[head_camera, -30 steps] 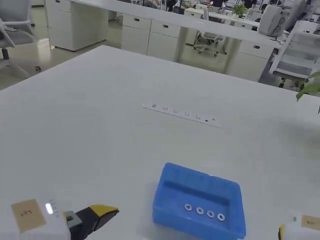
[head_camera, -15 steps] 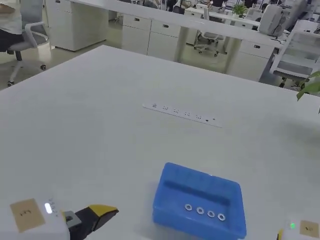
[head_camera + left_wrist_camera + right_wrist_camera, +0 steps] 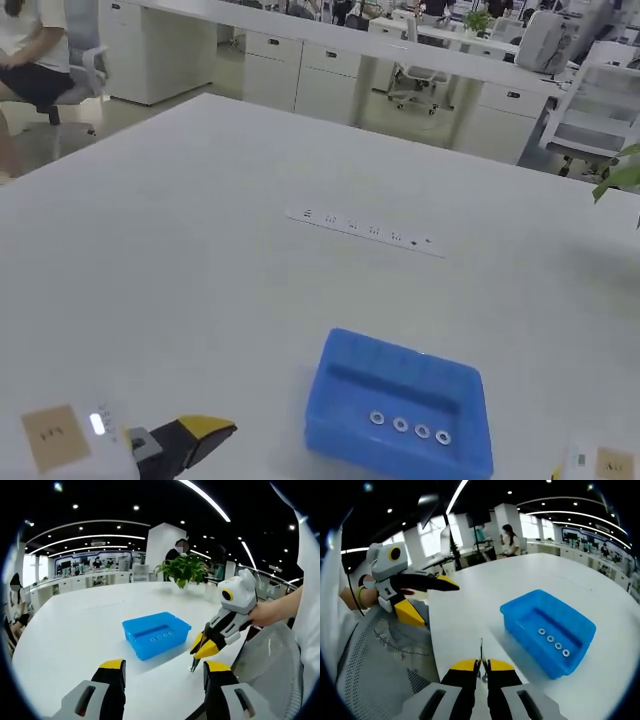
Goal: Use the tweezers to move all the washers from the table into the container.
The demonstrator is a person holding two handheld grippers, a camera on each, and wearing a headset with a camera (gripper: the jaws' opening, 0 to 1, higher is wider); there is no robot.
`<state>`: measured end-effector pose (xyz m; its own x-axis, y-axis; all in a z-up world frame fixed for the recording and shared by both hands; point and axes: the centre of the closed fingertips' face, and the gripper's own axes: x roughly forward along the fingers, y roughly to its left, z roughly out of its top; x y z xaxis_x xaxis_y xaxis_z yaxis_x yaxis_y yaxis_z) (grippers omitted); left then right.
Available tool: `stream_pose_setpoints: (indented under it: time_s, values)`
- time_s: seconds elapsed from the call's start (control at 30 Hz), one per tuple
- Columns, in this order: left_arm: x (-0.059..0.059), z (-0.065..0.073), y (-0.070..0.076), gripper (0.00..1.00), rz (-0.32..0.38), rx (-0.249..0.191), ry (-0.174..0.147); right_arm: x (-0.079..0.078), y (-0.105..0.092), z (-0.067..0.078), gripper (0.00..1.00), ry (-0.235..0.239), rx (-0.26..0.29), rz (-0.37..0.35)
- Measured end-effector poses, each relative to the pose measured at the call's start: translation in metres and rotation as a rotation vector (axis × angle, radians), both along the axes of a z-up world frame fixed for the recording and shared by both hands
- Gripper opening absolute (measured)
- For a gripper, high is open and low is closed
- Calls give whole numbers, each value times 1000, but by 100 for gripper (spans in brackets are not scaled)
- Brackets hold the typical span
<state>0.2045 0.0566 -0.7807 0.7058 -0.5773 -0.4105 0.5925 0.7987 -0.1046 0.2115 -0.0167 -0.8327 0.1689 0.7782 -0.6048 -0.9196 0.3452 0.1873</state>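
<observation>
Both rigs match, pretty much. The left gripper has 2 black jaws with yellow tips on grey-white housings, same deal on the right gripper. Bottom left of the head view, its white casing carries a tan label and a lit LED. White clothing shows at the right edge of the left gripper view.

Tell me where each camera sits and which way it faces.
Head view: on the headset, looking forward and down at the blue container; left claw at bottom left.
Left gripper view: on the left claw, looking along its open jaws at the container; right claw and the hand holding it at right.
Right gripper view: on the right claw, shut on the tweezers, facing the container; left claw at left.
Shared: all three show the container with four washers.
</observation>
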Motion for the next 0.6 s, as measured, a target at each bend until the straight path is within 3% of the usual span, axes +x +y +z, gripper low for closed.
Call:
stream_pose_setpoints:
  time_s: [0.4,0.5,0.6]
  values:
    - [-2,-2,-3,62,-18,3,11,-6,4,0,4,-38,-3,19]
    - [-2,-3,-4,62,-23,4,15,-7,4,0,3,-80,-13,39]
    - [-3,-4,-5,62,-32,3,20,-4,4,0,2,-80,-16,22]
